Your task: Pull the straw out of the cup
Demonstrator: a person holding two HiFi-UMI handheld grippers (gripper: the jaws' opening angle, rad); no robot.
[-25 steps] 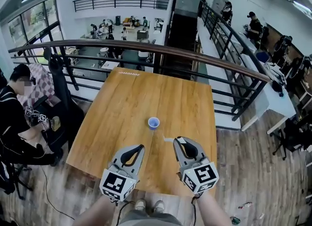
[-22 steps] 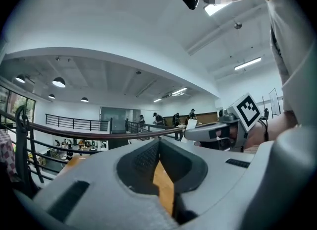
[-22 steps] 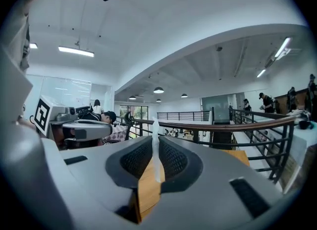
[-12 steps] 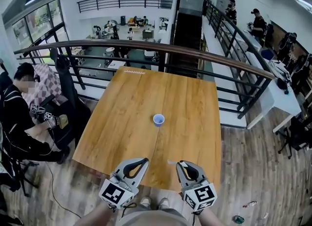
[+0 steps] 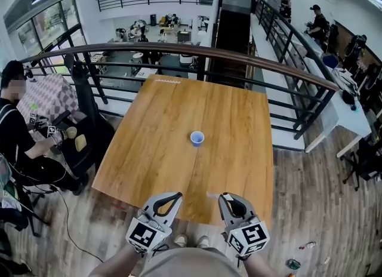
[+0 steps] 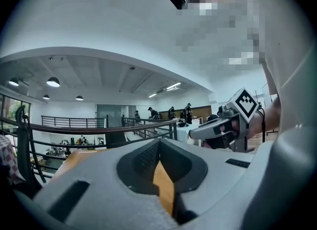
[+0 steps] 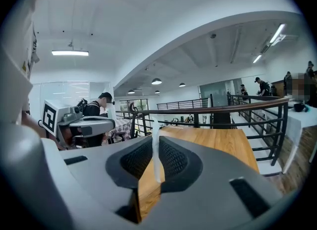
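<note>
A black and white pattern of squares is printed on the marker cube [image 5: 145,234] of the left hand-held gripper [image 6: 158,147]. A pattern of the same kind, shaped a bit like a letter G, is seen on the other marker cube [image 5: 253,237]. No words can be read on either one.

The jaws of the left hand-held gripper are pressed together at the tips. Nothing is held between them. Only the brown wood of the worktop [image 5: 161,126] is seen through the small gap lower down.

The jaws of the right hand-held gripper [image 7: 155,147] are almost closed, and the straw [image 7: 156,162] is pinched between them. The straw is thin and pale, nearly see-through. It is held upright, and its top pokes up above the jaw tips.

Both hand-held grippers are held side by side over the near edge of the worktop. The small blue cup [image 5: 197,138] is found in the middle of the worktop, standing up with its open top showing. It is well apart from both hand-held grippers and from the straw.

A dark railing [image 5: 179,52] is seen behind the worktop, and a person [image 5: 18,132] is seated off to the left.
</note>
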